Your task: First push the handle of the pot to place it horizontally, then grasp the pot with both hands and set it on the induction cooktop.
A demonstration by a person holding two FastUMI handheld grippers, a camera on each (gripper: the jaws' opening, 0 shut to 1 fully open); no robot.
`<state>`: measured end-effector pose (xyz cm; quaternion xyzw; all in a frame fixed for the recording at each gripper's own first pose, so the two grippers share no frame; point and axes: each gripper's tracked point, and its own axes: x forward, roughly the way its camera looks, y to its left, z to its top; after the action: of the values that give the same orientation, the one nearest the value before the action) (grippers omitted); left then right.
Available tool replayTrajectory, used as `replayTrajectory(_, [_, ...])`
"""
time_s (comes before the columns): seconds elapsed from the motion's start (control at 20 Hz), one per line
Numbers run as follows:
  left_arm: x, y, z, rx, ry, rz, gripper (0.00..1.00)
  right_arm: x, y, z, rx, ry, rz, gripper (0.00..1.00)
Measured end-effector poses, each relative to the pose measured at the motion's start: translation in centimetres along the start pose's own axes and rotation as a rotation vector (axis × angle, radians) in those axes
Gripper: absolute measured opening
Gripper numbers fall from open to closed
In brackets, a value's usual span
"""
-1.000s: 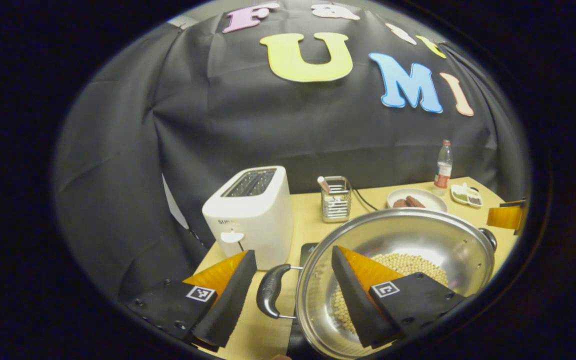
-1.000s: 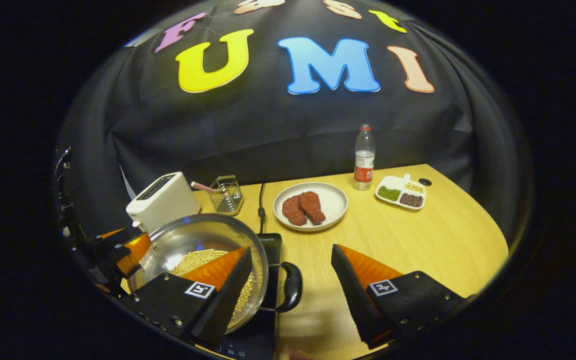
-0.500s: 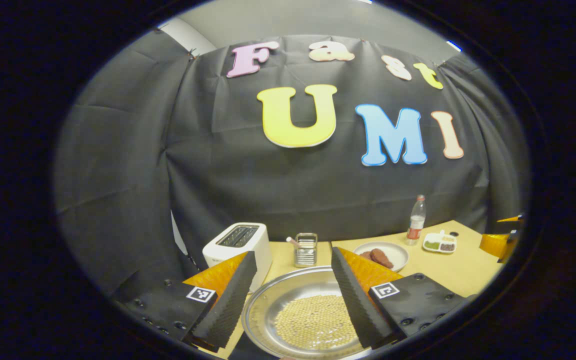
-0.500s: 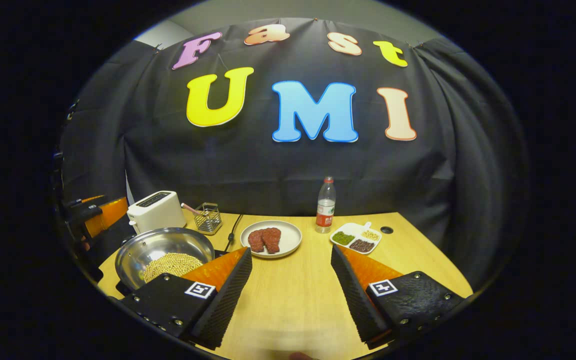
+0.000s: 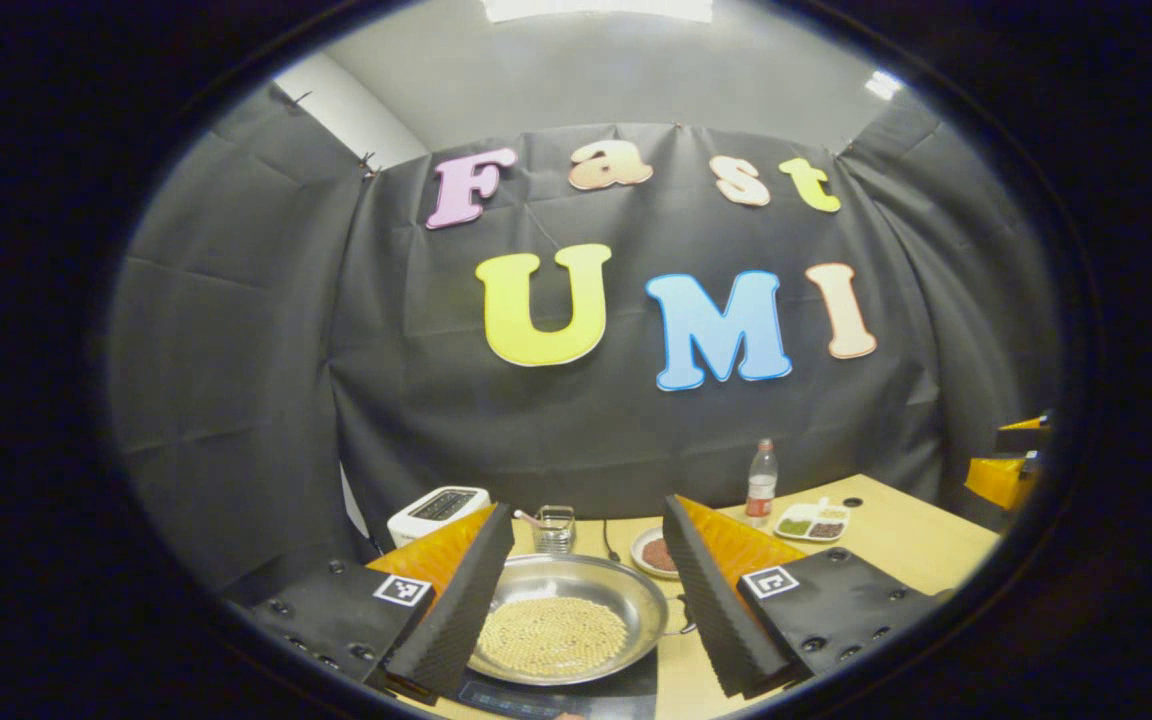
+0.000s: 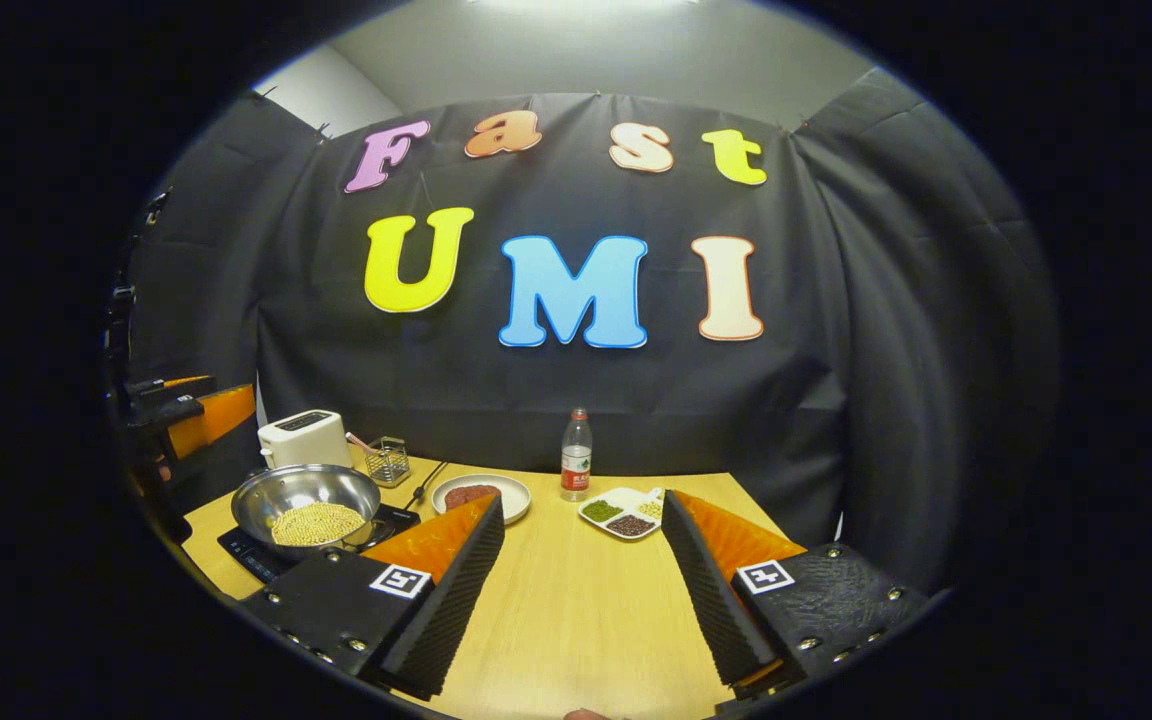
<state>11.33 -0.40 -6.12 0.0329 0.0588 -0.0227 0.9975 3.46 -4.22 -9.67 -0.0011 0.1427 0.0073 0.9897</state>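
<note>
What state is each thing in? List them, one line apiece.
pot: on the induction cooktop, holding beans, released.
left tongs: open, empty.
right tongs: open, empty.
bottle: upright, capped.
plate: holding meat.
toaster: slots empty.

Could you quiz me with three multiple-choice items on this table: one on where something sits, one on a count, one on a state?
1. Where is the steel pot?
A. on the black induction cooktop
B. on the white toaster
C. on the white plate

2. How many compartments of the divided dish hold food?
A. one
B. three
C. six

3. What state is the right hand-held gripper in?
A. shut on the pot
B. shut on the bottle
C. open, holding nothing

Answers: 1 A, the cooktop's edge shows beneath the pot. 2 B, three separate heaps show. 3 C, bare table lies between its fingers.
</note>
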Motion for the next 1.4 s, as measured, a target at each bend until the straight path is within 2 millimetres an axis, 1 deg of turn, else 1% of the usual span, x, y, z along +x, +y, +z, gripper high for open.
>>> replayTrajectory(0.05, [-0.9,-0.8,0.8,0.005,-0.013,-0.007,0.97,-0.8,-1.0,0.5,0.001,-0.011,-0.01,0.96])
replayTrajectory(0.1, [-1.9,-1.6,1.6,0.012,-0.031,-0.014,0.93,-1.6,-2.0,1.2,0.007,-0.027,-0.024,0.96])
replayTrajectory(0.2, [-3.8,-2.8,3.0,0.03,-0.064,-0.031,1.0,-3.2,-3.1,2.5,0.024,-0.062,-0.043,0.96])
replayTrajectory(0.25, [-4.6,-3.2,3.7,0.03,-0.077,-0.041,0.99,-4.1,-3.5,3.2,0.034,-0.08,-0.054,0.96])
replayTrajectory(0.35, [-6.5,-3.2,5.1,0.022,-0.104,-0.051,0.98,-5.5,-4.1,4.4,0.047,-0.113,-0.077,0.95])
replayTrajectory(0.45, [-7.9,-2.4,6.3,0.011,-0.134,-0.046,0.98,-6.8,-4.3,5.3,0.051,-0.143,-0.104,0.95])
replayTrajectory(0.5, [-8.6,-2.0,6.6,0.005,-0.147,-0.045,0.93,-7.7,-4.3,5.9,0.051,-0.16,-0.117,0.95])
replayTrajectory(0.6, [-9.9,-1.0,6.9,0.002,-0.158,-0.045,0.98,-9.4,-3.8,6.4,0.047,-0.184,-0.13,0.96])
replayTrajectory(0.75, [-11.6,0.6,6.9,0.008,-0.172,-0.037,0.9,-11.5,-2.8,6.3,0.027,-0.195,-0.141,0.96])
replayTrajectory(0.8, [-12.1,0.9,6.8,0.007,-0.172,-0.033,1.0,-12.0,-2.6,6.3,0.02,-0.201,-0.143,0.95])
replayTrajectory(0.9, [-13.1,1.2,6.6,-0.003,-0.17,-0.034,1.0,-12.8,-2.0,6.3,0.014,-0.205,-0.144,0.95])
replayTrajectory(0.95, [-13.6,1.4,6.8,-0.005,-0.171,-0.036,1.0,-13.2,-1.9,6.4,0.017,-0.206,-0.143,0.95])
replayTrajectory(1.1, [-14.2,2.0,6.9,-0.006,-0.176,-0.037,1.0,-13.7,-1.6,6.8,0.032,-0.216,-0.155,0.95])
replayTrajectory(1.15, [-14.4,2.1,7.0,-0.007,-0.18,-0.038,0.98,-13.9,-1.4,7.0,0.033,-0.222,-0.157,0.95])
replayTrajectory(1.2, [-14.6,2.2,7.0,-0.007,-0.182,-0.038,0.98,-14.1,-1.3,7.1,0.031,-0.227,-0.158,0.95])
replayTrajectory(1.25, [-14.7,2.3,7.1,-0.008,-0.182,-0.04,1.0,-14.2,-1.2,7.3,0.029,-0.232,-0.157,0.95])
replayTrajectory(1.4, [-15.0,2.7,7.0,-0.016,-0.18,-0.043,1.0,-14.4,-0.7,7.6,0.026,-0.244,-0.155,0.95])
